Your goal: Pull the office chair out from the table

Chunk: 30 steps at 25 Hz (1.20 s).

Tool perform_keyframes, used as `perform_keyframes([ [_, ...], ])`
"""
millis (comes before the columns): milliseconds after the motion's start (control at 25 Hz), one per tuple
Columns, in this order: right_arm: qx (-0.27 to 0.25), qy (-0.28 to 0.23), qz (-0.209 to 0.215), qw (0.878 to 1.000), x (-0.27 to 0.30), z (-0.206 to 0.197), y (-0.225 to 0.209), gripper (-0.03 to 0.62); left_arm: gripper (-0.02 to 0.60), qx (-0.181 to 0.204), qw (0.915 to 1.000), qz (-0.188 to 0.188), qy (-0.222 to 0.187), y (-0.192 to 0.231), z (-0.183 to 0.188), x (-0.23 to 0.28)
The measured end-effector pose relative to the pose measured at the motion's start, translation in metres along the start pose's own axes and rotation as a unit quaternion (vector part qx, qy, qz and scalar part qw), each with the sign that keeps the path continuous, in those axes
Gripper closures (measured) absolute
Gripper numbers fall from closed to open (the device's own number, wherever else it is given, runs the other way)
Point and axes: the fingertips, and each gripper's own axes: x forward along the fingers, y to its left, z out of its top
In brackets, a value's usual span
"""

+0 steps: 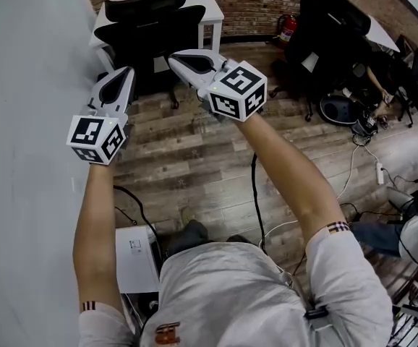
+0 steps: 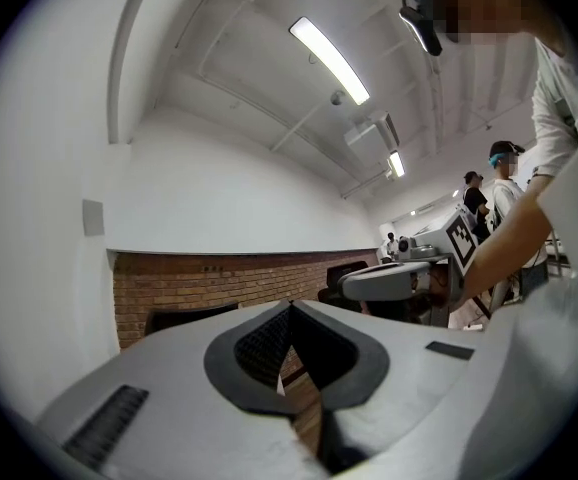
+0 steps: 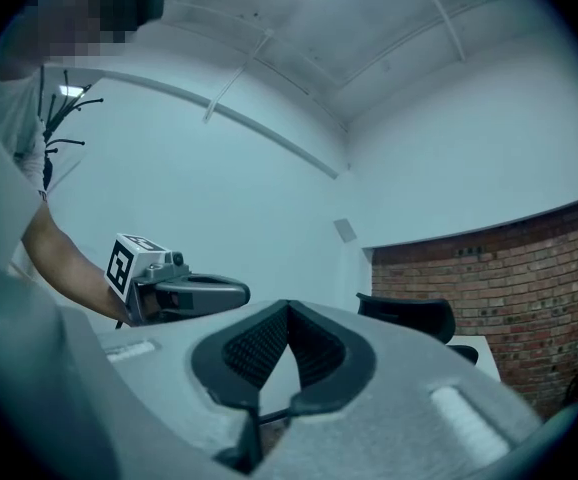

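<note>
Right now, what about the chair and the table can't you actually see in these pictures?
- Head view: the base and wheels of the office chair are partly covered by the left gripper and right gripper.
- Head view: much of the white table is hidden behind the chair's back.
- Right gripper view: only the chair's top shows; the gripper's own body hides the rest.

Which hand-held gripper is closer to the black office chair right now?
Right, it seems. The right hand-held gripper has its tip over the office chair backrest in the head view. The left hand-held gripper sits off the chair's left edge.
</note>
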Motion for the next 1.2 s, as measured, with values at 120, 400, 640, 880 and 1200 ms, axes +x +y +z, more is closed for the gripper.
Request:
perform_keyframes([
  [120,0.002,0.000,-0.006,1.000,0.032,-0.004,-0.018,0.594,0.581,0.004,1.0000,-0.008,-0.002,0.032,-0.005,0.016],
  [400,0.000,0.007,-0.030,1.000,0.083,-0.017,-0.059,0.592,0.581,-0.012,0.9998,-0.014,-0.010,0.100,-0.020,0.045],
  [640,-0.004,0.020,-0.046,0.999,0.097,-0.026,-0.087,0.592,0.581,-0.021,0.9996,-0.015,-0.011,0.131,-0.029,0.062],
  [880,-0.005,0.028,-0.055,0.998,0.107,-0.035,-0.120,0.592,0.581,-0.018,0.9997,-0.012,-0.006,0.154,-0.039,0.083],
  [1200,-0.009,0.031,-0.052,0.998,0.129,-0.055,-0.180,0.592,0.581,0.009,0.9998,-0.010,0.016,0.177,-0.064,0.137],
])
